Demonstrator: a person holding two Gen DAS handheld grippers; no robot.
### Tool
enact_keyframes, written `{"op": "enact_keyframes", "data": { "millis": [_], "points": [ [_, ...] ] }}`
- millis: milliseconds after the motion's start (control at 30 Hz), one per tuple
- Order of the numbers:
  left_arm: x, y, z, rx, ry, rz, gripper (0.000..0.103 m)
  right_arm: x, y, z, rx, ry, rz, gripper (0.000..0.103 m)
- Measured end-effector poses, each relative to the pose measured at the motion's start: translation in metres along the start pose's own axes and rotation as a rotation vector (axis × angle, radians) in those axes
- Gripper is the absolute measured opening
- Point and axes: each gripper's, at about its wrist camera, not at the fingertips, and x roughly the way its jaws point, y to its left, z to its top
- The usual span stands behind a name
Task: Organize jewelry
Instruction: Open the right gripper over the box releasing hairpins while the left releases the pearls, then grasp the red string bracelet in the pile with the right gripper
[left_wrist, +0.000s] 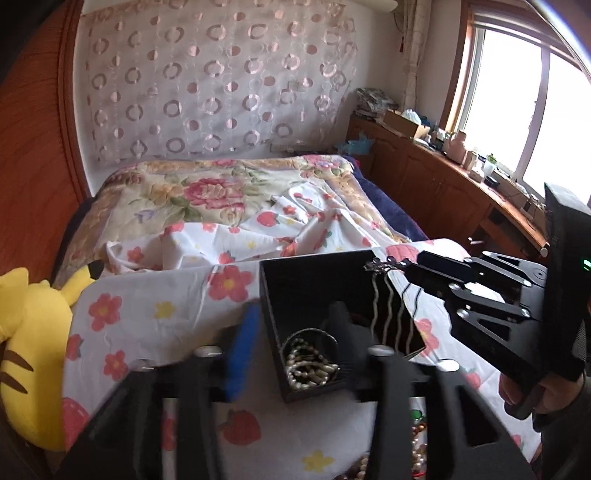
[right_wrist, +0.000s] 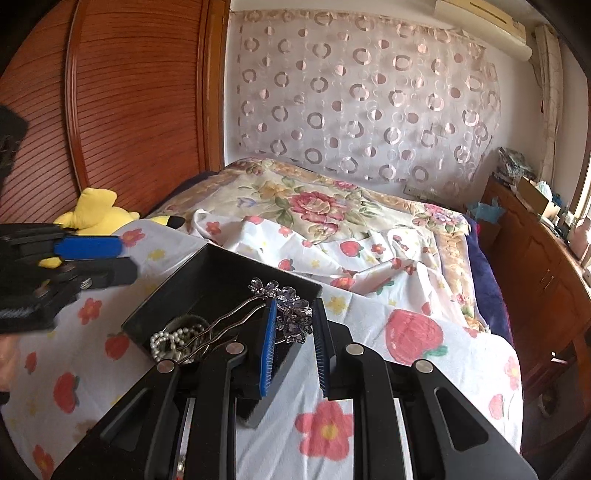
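A black open box (left_wrist: 314, 273) (right_wrist: 207, 280) stands on the flowered sheet and holds a pearl strand (left_wrist: 312, 363) (right_wrist: 166, 341) and a bangle. My right gripper (right_wrist: 293, 325) (left_wrist: 412, 269) is shut on a silver hair fork with a purple flower top (right_wrist: 284, 299) (left_wrist: 388, 295); its wavy prongs hang down into the box. My left gripper (left_wrist: 295, 325) (right_wrist: 110, 258) is open and empty, with its fingers on either side of the box's left wall.
More beads and pearls (left_wrist: 413, 446) lie on the sheet in front of the box. A yellow plush toy (left_wrist: 33, 354) (right_wrist: 99, 214) lies at the left. A rumpled flowered quilt (left_wrist: 229, 199) covers the bed behind. A wooden cabinet (left_wrist: 436, 184) runs along the right.
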Motion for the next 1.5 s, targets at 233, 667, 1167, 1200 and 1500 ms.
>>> {"op": "enact_keyframes", "data": {
  "millis": [233,667,1167,1200,1500],
  "points": [
    [-0.016,0.016,-0.012,-0.020,-0.057,0.018,0.086,0.024,0.010,0.005,-0.021,0.019,-0.009,0.021],
    [-0.025,0.031,-0.037,0.013,-0.082,0.046,0.095,0.026,0.019,0.007,-0.054,0.015,-0.002,0.034],
    [-0.031,0.026,-0.095,0.005,-0.024,-0.004,0.095,-0.057,0.028,-0.079,-0.066,0.047,0.120,0.033],
    [-0.032,0.026,-0.098,-0.002,-0.020,-0.007,0.095,-0.059,0.029,-0.085,-0.064,0.057,0.126,0.032],
    [-0.051,0.018,-0.120,0.000,-0.018,-0.010,0.095,-0.065,0.033,-0.121,-0.003,0.138,0.197,0.025]
  ]
}}
